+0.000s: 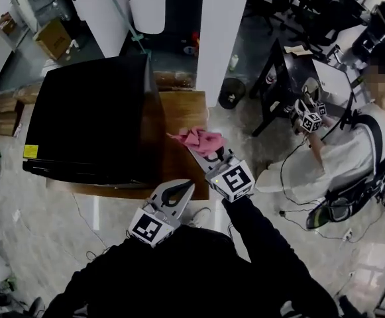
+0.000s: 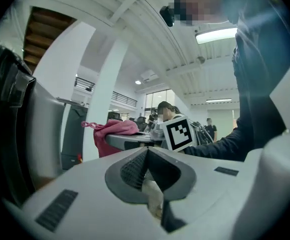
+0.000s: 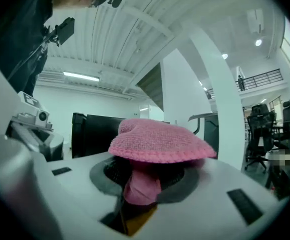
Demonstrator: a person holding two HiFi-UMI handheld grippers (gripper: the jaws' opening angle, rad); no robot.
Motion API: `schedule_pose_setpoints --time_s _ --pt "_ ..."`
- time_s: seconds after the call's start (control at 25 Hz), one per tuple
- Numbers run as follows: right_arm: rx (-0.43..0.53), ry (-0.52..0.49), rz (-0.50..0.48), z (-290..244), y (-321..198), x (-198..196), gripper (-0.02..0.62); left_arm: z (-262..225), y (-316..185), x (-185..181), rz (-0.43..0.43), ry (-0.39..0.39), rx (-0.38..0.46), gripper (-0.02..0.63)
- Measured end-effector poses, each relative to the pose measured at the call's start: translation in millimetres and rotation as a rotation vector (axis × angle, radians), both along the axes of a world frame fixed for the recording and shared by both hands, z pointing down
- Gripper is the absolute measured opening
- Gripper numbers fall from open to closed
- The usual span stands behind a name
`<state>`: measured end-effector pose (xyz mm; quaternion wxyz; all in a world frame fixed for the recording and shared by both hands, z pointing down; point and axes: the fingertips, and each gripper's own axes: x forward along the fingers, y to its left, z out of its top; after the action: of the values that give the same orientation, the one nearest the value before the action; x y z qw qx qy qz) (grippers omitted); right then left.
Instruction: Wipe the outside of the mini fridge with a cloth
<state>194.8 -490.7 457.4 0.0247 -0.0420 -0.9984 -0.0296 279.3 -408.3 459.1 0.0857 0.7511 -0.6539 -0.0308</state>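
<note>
The black mini fridge (image 1: 89, 118) stands on a wooden table (image 1: 182, 108), seen from above in the head view. My right gripper (image 1: 202, 152) is shut on a pink cloth (image 1: 199, 139), held over the table just right of the fridge's side. In the right gripper view the pink cloth (image 3: 157, 141) bulges over the shut jaws, with the fridge (image 3: 97, 134) behind. My left gripper (image 1: 179, 192) hangs nearer me, off the table's front edge, jaws shut with nothing between them. The left gripper view shows the fridge's side (image 2: 10, 129) at left and the cloth (image 2: 112, 134) ahead.
A white pillar (image 1: 222, 32) rises behind the table. A seated person (image 1: 351, 151) with other grippers is at the right beside a dark desk (image 1: 291, 71). Cardboard boxes (image 1: 53, 38) lie at the far left, cables (image 1: 291, 211) on the floor.
</note>
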Motion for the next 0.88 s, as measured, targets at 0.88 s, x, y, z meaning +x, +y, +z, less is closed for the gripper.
schedule_pose_setpoints --time_s 0.88 --pt "0.778 0.312 -0.165 30 -39 -194 0.127 23 -37 -53 -0.294 0.04 -0.004 0.005"
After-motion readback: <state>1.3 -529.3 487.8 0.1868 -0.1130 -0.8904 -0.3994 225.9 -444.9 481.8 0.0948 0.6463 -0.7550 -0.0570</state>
